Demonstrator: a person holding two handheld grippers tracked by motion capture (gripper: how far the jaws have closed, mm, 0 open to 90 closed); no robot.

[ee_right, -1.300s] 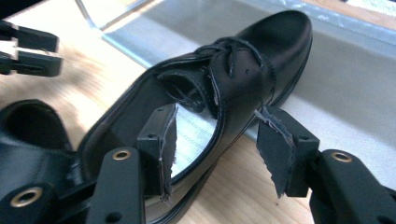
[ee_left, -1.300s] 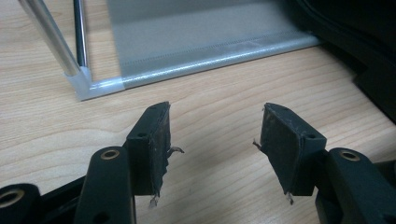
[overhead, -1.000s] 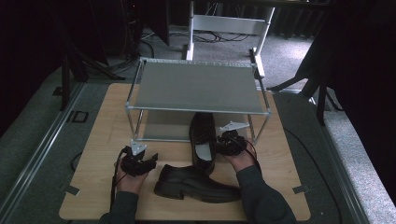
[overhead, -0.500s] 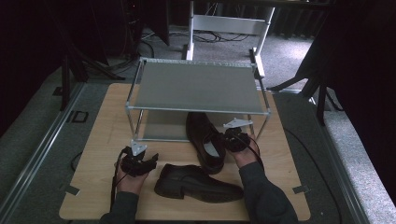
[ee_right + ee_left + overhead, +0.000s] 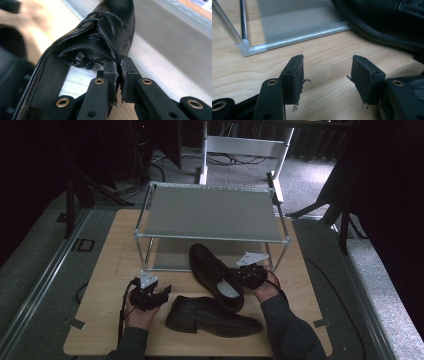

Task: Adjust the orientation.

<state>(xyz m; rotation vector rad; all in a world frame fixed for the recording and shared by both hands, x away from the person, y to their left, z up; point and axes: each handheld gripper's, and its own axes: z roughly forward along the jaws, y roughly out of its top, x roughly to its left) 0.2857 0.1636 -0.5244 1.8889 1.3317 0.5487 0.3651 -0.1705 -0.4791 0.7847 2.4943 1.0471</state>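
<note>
Wooden table (image 5: 110, 270), seen from above. On its far half, one metal rack (image 5: 210, 215) with two shelves, both bare. Two black lace-up shoes: one shoe (image 5: 215, 275) angled with its toe at the lower shelf's front edge, heel toward the person; the other shoe (image 5: 212, 317) lying crosswise near the table's front edge. Two grippers. Right gripper (image 5: 119, 72) pinching the side wall of the angled shoe's opening, one jaw inside, one outside. Left gripper (image 5: 325, 75) spread wide and empty, resting low over the wood just left of the crosswise shoe.

Possible trouble: thin pinch on soft leather, so likely sag, twist or slip of the shoe if lifted; toe likely to catch on the lower shelf's front rail if pushed in flat; heel close enough to nudge the crosswise shoe.
</note>
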